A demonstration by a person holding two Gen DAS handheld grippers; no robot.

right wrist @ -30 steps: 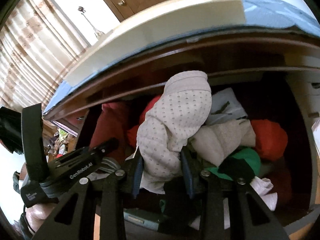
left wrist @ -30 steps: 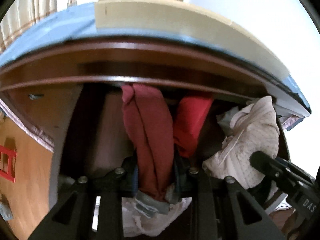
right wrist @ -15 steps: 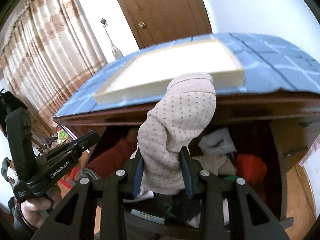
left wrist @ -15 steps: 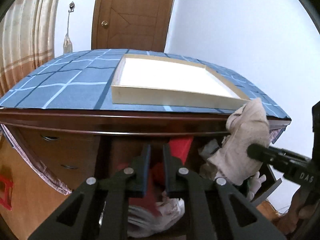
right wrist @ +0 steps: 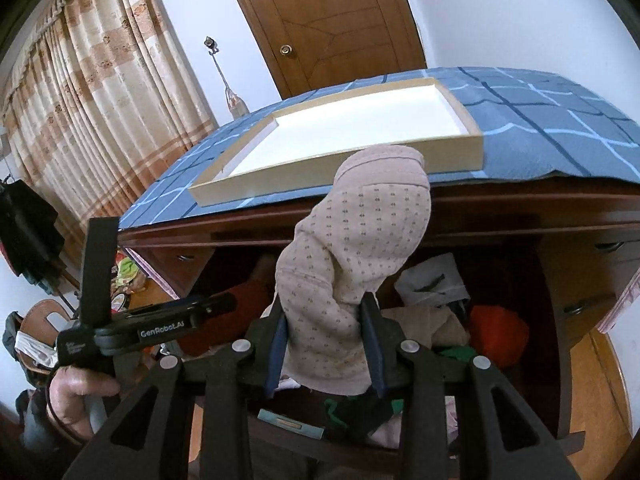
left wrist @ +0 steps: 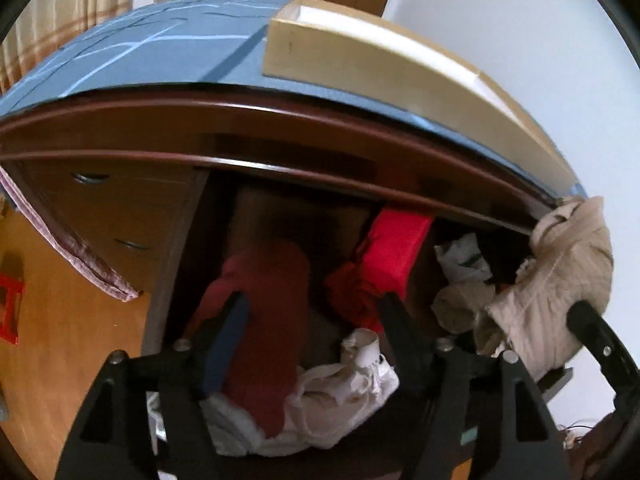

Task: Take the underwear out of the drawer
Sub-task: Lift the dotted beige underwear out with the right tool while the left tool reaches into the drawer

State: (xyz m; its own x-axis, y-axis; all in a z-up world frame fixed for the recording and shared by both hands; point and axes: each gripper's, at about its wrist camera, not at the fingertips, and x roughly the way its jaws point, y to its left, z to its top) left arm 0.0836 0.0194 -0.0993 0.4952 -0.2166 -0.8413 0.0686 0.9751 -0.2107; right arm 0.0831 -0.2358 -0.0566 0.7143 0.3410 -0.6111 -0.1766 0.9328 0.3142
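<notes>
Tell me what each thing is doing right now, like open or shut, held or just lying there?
Drawer: open, full of clothes.
Right tool: shut on the dotted beige underwear, held up above the drawer.
Left tool: open, low over the drawer, holding nothing.
Dark red garment: lying in the drawer between the left tool's fingers.
Tray: on the blue cloth, nothing in it.
Door: shut.

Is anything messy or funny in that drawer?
Yes. The drawer is a jumble: clothes lie crumpled and heaped, not folded. The right gripper holds up dotted beige underwear.
</notes>
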